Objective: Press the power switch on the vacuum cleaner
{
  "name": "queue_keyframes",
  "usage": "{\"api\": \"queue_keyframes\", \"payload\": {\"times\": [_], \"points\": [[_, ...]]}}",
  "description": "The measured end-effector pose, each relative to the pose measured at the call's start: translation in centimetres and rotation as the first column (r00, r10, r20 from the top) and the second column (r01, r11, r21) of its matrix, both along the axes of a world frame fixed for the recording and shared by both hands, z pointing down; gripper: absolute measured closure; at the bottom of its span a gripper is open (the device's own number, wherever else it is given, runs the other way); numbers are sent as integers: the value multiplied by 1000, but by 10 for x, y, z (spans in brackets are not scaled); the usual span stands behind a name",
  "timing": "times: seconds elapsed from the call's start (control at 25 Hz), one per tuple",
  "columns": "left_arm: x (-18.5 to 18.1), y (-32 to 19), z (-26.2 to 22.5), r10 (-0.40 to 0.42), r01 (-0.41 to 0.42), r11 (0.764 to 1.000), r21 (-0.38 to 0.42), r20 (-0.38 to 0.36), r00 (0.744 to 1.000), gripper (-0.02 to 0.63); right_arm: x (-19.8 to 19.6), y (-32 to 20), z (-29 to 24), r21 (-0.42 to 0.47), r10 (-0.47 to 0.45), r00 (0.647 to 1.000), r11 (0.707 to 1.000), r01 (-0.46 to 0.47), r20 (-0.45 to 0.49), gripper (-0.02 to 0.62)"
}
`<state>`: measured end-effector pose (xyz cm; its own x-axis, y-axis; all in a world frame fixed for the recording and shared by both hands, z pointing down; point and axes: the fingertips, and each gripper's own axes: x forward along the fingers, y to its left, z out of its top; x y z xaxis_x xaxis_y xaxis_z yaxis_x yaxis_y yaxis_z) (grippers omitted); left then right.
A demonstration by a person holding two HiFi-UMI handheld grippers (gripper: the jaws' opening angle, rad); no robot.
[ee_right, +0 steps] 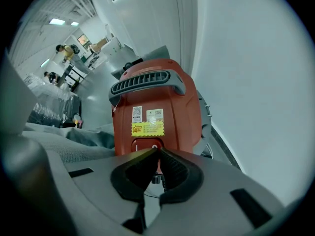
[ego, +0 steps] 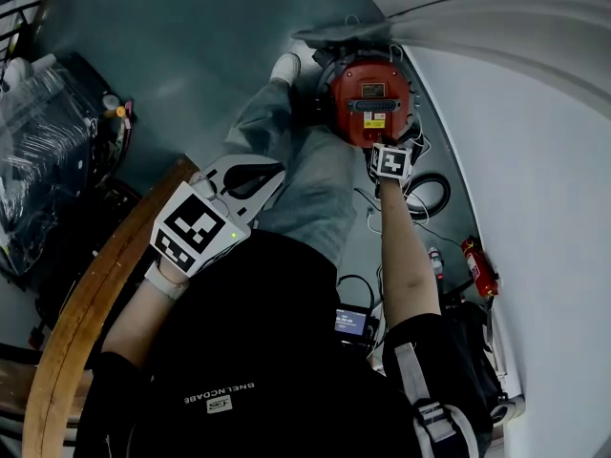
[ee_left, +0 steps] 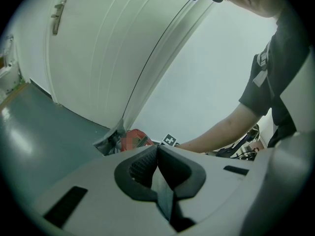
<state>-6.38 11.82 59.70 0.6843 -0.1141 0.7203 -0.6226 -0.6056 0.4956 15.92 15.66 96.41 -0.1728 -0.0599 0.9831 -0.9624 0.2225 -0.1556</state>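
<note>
Vacuum cleaner (ego: 370,98), red w/ a black handle (ee_right: 147,85), sat on the grey-green floor (ego: 210,55) right against the white wall (ego: 535,160), just past the person's shoe. Right gripper (ee_right: 157,150) was reached down to it, jaws pressed together w/ nothing between them, tips at the power switch (ee_right: 146,145). Tips looked to be touching the red rocker or a hair off it; couldn't tell which. Left gripper (ee_left: 157,147) was held back near the person's knee, well apart from the machine, jaws also pressed together and empty.

To do it well, imo: keep the right jaws together so the tips work as one blunt finger. Land them on one half of the rocker, not its middle, and push straight into the body, no sideways slide. The wall behind should stop the machine backing away, so a short firm push ought to do. Left gripper isn't needed.

Writing: the rocker showed what looked like I and O marks, partly covered by the jaws. Above it was a yellow sticker (ee_right: 147,128), print too small to read. Above that were two white labels w/ QR-type codes, text not legible either. No brand name I could make out.
</note>
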Motion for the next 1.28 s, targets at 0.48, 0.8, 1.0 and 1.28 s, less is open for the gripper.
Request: {"api": "queue_keyframes", "payload": {"times": [0.48, 0.8, 1.0, 1.28], "points": [[9, -10, -25, -4, 5, 999, 44, -24, 1000, 592, -8, -10, -36, 17, 27, 998, 999, -28, 49, 563], [16, -24, -63, 2, 4, 994, 112, -49, 999, 591, -15, -32, -98, 89, 57, 991, 994, -68, 125, 563], [23, -37, -93, 11, 3, 986, 165, -82, 997, 592, -26, -48, -156, 161, 30, 984, 985, -59, 177, 563], [43, -52, -127, 54, -29, 973, 230, -105, 993, 592, -18, -67, -252, 280, 38, 974, 955, -102, 224, 563]]}}
